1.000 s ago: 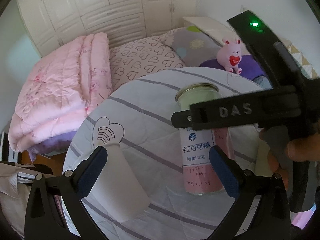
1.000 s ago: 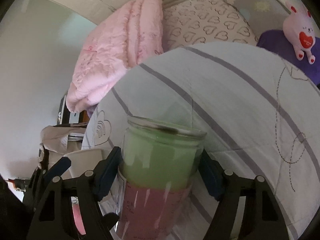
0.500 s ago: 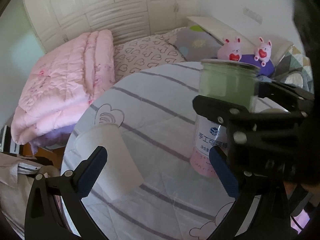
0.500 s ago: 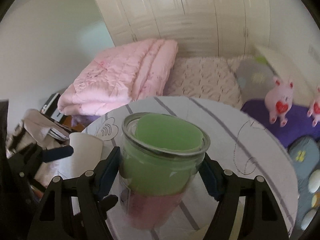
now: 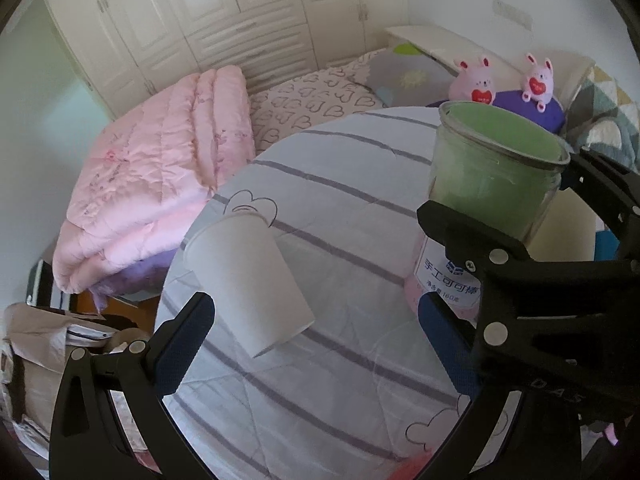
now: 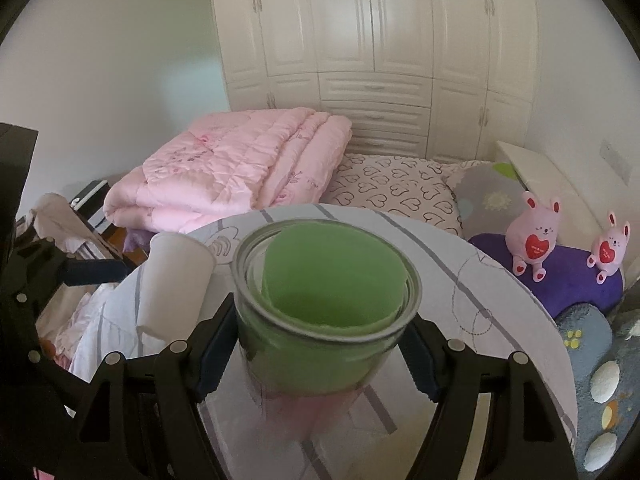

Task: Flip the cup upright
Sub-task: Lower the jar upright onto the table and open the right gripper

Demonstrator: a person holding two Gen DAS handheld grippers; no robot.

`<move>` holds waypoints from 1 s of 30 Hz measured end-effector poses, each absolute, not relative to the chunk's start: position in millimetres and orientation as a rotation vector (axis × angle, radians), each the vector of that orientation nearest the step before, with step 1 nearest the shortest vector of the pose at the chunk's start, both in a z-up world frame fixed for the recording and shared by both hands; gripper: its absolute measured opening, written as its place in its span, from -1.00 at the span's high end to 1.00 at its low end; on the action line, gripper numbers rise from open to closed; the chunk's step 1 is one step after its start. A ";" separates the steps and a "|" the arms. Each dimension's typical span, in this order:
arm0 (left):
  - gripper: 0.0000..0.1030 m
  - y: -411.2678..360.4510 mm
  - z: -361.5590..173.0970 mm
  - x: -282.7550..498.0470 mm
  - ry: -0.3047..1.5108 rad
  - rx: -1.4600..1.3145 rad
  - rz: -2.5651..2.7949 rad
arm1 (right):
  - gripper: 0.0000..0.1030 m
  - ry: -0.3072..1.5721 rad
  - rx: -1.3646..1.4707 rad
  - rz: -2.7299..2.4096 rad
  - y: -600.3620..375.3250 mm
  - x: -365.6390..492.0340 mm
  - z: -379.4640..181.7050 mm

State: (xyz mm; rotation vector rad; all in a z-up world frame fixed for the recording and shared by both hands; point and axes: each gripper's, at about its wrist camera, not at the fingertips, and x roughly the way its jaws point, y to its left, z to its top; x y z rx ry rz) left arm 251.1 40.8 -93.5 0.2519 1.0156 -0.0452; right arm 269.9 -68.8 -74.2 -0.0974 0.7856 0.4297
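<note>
A glass jar [image 6: 326,312] with a green and pink paper lining stands mouth up between the fingers of my right gripper [image 6: 320,356], which is shut on it; its base is near the cloth. The jar also shows in the left wrist view [image 5: 490,196] at the right. A white paper cup [image 5: 244,276] lies on its side on the striped tablecloth [image 5: 340,208], rim away from me. The cup also shows in the right wrist view [image 6: 176,280]. My left gripper [image 5: 316,336] is open, just short of the cup's base.
The round table's edge drops off at the left to a cluttered chair [image 5: 36,352]. Behind are a folded pink quilt [image 5: 152,176], a bed with heart-print sheet [image 6: 392,192], two pink plush rabbits [image 6: 536,236] and white wardrobes [image 6: 376,40].
My right gripper has turned the jar from upside down to mouth up and brought it low over the cloth. My left gripper has come nearer to the lying cup.
</note>
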 end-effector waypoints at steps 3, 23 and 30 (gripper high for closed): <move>-1.00 43.2 -93.2 246.4 1.019 0.257 -0.041 | -0.46 0.775 -0.101 0.441 -68.5 263.4 -72.8; -1.00 37.8 -61.9 201.2 0.972 0.201 -0.061 | -0.59 0.776 -0.060 0.459 -88.5 218.7 -41.6; -1.00 26.3 -37.8 176.3 0.915 0.170 -0.080 | -0.59 0.740 -0.046 0.466 -100.4 195.1 -17.6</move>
